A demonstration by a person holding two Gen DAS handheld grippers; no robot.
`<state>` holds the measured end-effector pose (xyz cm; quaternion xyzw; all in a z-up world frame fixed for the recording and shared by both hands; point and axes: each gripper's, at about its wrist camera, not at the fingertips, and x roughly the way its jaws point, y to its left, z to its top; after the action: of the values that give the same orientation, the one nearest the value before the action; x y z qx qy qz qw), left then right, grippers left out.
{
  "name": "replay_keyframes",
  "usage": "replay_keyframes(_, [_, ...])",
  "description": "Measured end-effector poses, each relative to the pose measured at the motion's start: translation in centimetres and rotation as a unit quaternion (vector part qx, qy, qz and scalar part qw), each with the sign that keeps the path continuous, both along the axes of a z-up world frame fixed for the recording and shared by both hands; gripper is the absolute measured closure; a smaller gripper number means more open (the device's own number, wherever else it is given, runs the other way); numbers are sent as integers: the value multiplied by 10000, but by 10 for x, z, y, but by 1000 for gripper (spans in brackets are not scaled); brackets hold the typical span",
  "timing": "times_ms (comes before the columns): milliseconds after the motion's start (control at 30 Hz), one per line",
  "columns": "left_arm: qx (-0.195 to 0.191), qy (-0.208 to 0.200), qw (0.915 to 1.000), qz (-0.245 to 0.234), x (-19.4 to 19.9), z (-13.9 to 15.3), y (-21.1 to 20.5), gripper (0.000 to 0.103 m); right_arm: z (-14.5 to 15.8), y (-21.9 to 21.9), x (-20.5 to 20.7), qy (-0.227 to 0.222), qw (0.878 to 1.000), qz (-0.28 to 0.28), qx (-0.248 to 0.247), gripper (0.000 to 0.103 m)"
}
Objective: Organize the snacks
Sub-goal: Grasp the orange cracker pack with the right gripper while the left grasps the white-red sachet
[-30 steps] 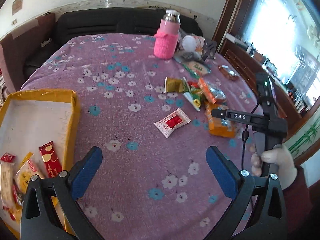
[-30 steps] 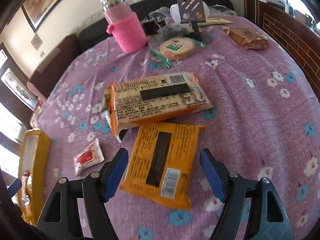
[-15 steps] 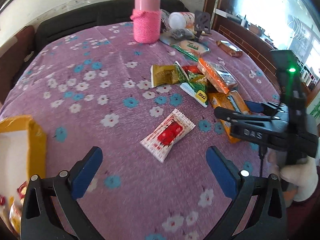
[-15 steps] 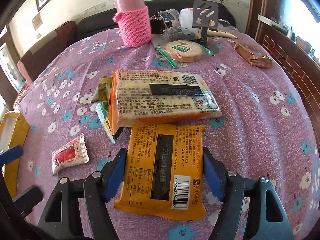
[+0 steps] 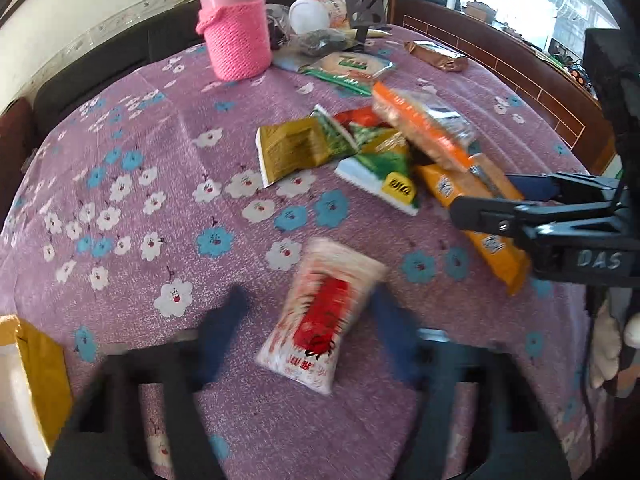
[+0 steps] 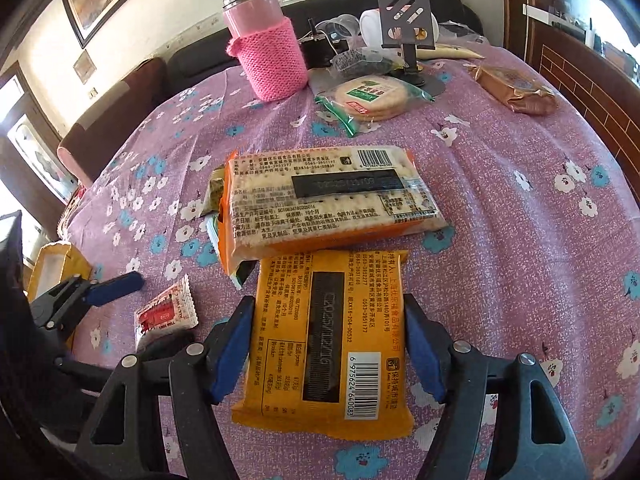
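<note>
A small white and red snack packet (image 5: pixel 322 316) lies on the purple flowered cloth between the blurred fingers of my left gripper (image 5: pixel 316 332); the fingers stand a little apart from its sides. It also shows in the right wrist view (image 6: pixel 166 314). My right gripper (image 6: pixel 328 344) has both blue pads against the sides of a yellow cracker pack (image 6: pixel 328 340), whose far end lies under an orange cracker pack (image 6: pixel 324 200). In the left wrist view the right gripper (image 5: pixel 532 204) sits over that yellow pack (image 5: pixel 476 216).
A pile of small snack bags (image 5: pixel 340 148) lies mid-table. A pink knit-covered flask (image 6: pixel 268 48), a round cracker pack (image 6: pixel 370 98), a brown packet (image 6: pixel 516 88) and a phone stand (image 6: pixel 406 20) stand at the back. A yellow box (image 5: pixel 28 372) is at the left edge.
My left gripper moved forward onto the white and red packet and its fingers narrowed around it. My right gripper moved forward and closed onto the yellow pack.
</note>
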<state>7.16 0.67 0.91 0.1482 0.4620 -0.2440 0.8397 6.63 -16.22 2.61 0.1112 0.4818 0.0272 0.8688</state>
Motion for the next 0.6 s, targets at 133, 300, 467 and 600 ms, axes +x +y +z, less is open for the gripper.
replay_keyframes(133, [158, -56, 9999, 16, -13, 0, 0, 73, 0, 3, -1, 2, 10000, 20, -93, 31])
replay_keyframes(300, [-41, -31, 9997, 219, -28, 3, 10, 73, 1, 8, -3, -2, 9999, 74, -97, 31])
replay_keyframes(467, [-312, -178, 9984, 446, -41, 20, 19, 73, 3, 11, -6, -36, 9998, 194, 67, 31])
replay_keyframes(600, [-540, -390, 9959, 620, -57, 42, 31, 73, 8, 17, -10, -130, 9995, 288, 100, 31])
